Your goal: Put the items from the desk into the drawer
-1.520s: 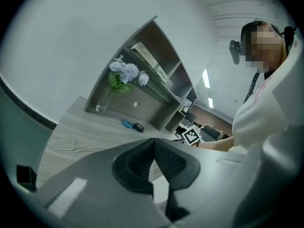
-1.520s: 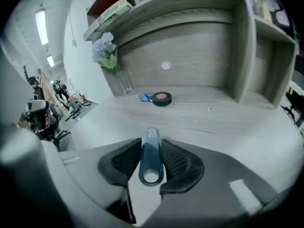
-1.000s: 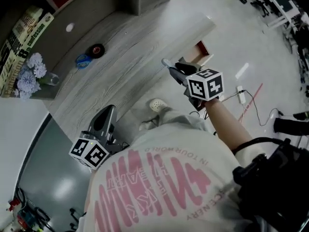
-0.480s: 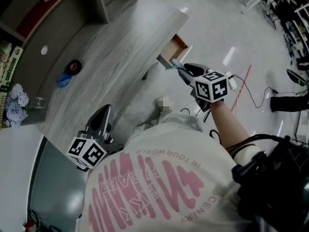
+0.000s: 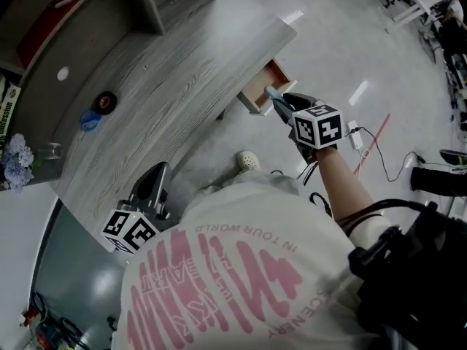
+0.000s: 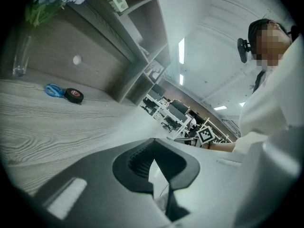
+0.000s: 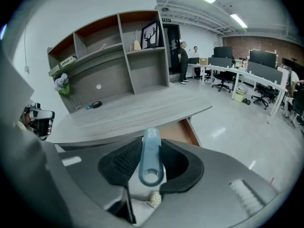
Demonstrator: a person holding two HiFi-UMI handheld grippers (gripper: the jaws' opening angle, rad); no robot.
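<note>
So the drawer (image 5: 257, 93) is pulled open under the front edge of the grey wood desk (image 5: 175, 86), and that's the thing to orient by. The right hand-held gripper (image 5: 281, 106) hangs just beside the drawer's outer corner, angled down. Its jaws are clamped on a slim blue tool (image 7: 151, 158) with a round hole in the end nearest the camera. In the right gripper view the tool points straight at the drawer's wooden inside, but it isn't in there yet.

The left hand-held gripper (image 5: 155, 184) is well apart from the drawer, down at the desk's near edge next to the person's white shirt (image 5: 241, 268). Its jaws are pulled in narrow with the tips together and nothing between them.

Stuff on the desk, all far from the drawer at the opposite end: a black tape roll (image 5: 107, 101) with blue scissors (image 5: 89, 120) just beside it. Further along, a glass vase (image 5: 51, 152) with pale blue flowers (image 5: 14, 162) stands against the shelf unit (image 7: 118, 56).
</note>
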